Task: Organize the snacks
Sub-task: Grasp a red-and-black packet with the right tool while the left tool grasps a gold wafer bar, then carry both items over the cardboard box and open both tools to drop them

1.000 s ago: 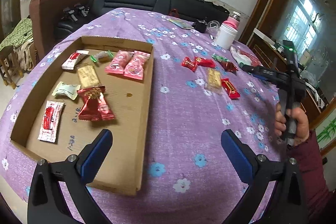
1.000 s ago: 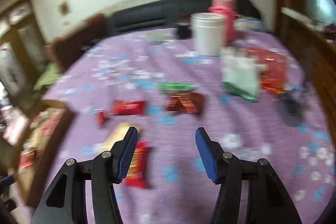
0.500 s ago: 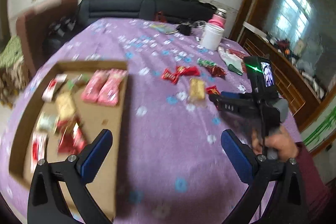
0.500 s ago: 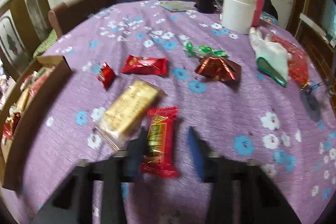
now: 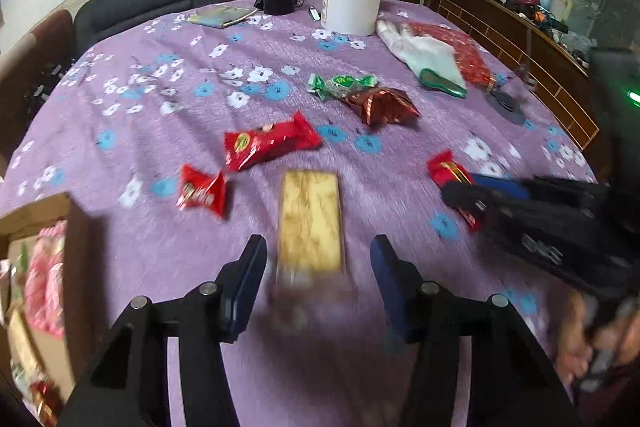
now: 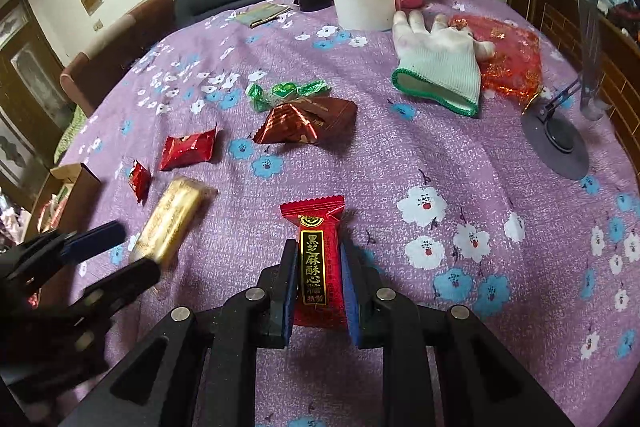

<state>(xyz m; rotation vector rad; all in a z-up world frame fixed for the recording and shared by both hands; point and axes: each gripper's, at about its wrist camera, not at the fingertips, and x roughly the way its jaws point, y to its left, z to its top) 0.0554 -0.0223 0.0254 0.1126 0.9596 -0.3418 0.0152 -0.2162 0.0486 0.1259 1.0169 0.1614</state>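
Your right gripper [image 6: 318,277] sits low in the frame's center, its 2 blue pads closed against the sides of the red sesame candy packet [image 6: 319,259], which lies on the purple floral tablecloth [image 6: 460,155]. Your left gripper [image 5: 318,267] stands partly open, straddling the near end of the gold cracker bar [image 5: 311,223] without visibly touching it; the view is blurred there. Further up lie a red packet [image 5: 270,145], a small red candy [image 5: 202,191], a green candy [image 5: 342,85] and a maroon packet [image 5: 382,105]. The cardboard tray [image 5: 76,227] holds snacks at the left edge.
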